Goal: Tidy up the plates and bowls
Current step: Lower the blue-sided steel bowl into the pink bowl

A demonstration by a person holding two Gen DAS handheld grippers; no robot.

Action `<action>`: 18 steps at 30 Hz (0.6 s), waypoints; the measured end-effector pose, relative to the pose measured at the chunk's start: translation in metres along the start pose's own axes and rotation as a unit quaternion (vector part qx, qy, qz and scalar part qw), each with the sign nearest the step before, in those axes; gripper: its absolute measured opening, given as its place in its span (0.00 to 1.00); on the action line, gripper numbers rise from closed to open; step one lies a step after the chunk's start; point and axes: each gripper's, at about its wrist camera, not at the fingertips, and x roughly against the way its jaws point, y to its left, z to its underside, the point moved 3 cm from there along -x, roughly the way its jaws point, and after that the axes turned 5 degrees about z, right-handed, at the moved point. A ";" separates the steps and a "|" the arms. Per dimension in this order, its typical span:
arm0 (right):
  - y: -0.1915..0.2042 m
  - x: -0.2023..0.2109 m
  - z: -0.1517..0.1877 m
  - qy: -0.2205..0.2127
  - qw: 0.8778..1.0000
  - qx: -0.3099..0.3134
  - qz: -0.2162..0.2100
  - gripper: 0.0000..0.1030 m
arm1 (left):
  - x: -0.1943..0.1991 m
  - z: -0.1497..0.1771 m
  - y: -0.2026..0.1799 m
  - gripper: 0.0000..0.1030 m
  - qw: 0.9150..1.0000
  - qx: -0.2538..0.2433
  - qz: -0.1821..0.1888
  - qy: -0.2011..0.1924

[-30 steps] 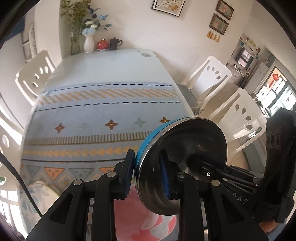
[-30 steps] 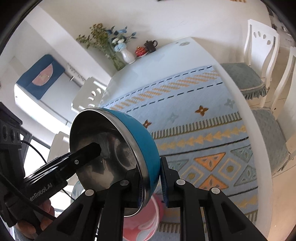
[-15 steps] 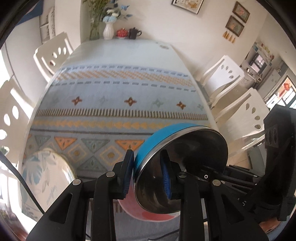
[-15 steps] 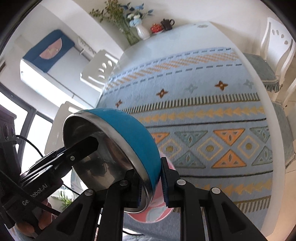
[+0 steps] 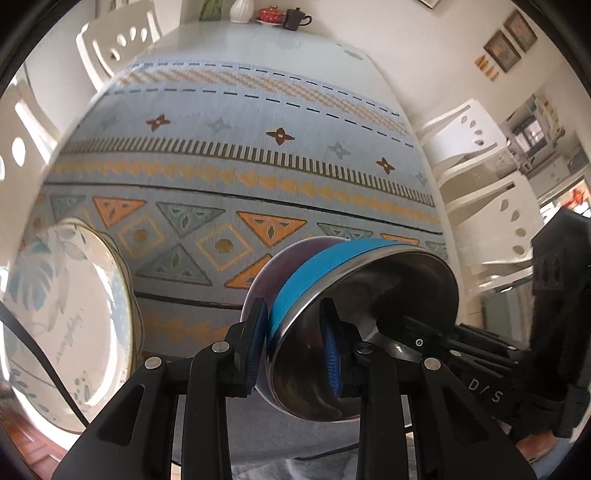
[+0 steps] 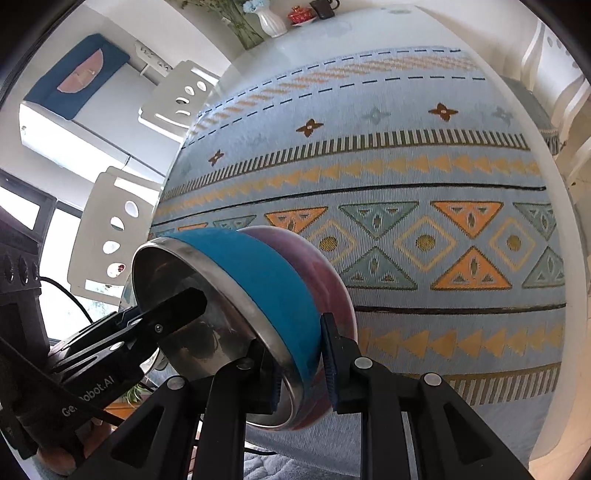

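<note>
A blue steel-lined bowl (image 5: 317, 262) sits nested in a pink bowl (image 5: 264, 280) near the table's front edge. My left gripper (image 5: 293, 349) grips the blue bowl's rim on its left side, one finger inside and one outside. My right gripper (image 6: 301, 362) grips the rim on the opposite side; the blue bowl (image 6: 258, 273) and pink bowl (image 6: 321, 280) show there too. A white plate with blue leaf print (image 5: 62, 317) lies at the left on the tablecloth.
A patterned blue tablecloth (image 5: 236, 147) covers the table. White chairs (image 5: 476, 147) stand along both sides. A vase (image 5: 240, 7), a red pot and a dark teapot stand at the far end.
Both grippers have lowered the blue bowl toward the table's front edge and it now sits inside the pink bowl. The cameras have tilted down closer to the tablecloth.
</note>
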 end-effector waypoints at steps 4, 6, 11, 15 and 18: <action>-0.002 -0.003 -0.002 0.008 1.000 -0.016 -0.014 0.19 | -0.005 0.001 0.005 0.26 1.000 0.005 0.002 0.011; -0.002 -0.006 -0.002 0.012 1.000 -0.018 -0.014 0.20 | -0.005 0.002 0.005 0.32 1.000 0.002 0.007 0.011; 0.008 -0.002 -0.004 0.009 1.000 0.011 -0.026 0.46 | -0.001 0.003 0.003 0.52 0.999 0.006 0.037 0.014; 0.006 0.010 -0.006 -0.004 1.000 0.026 -0.014 0.52 | 0.013 -0.003 0.006 0.65 1.000 0.006 0.022 -0.006; 0.000 0.020 -0.008 -0.020 0.999 0.024 0.025 0.72 | 0.020 -0.008 0.015 0.67 0.999 0.017 0.027 -0.018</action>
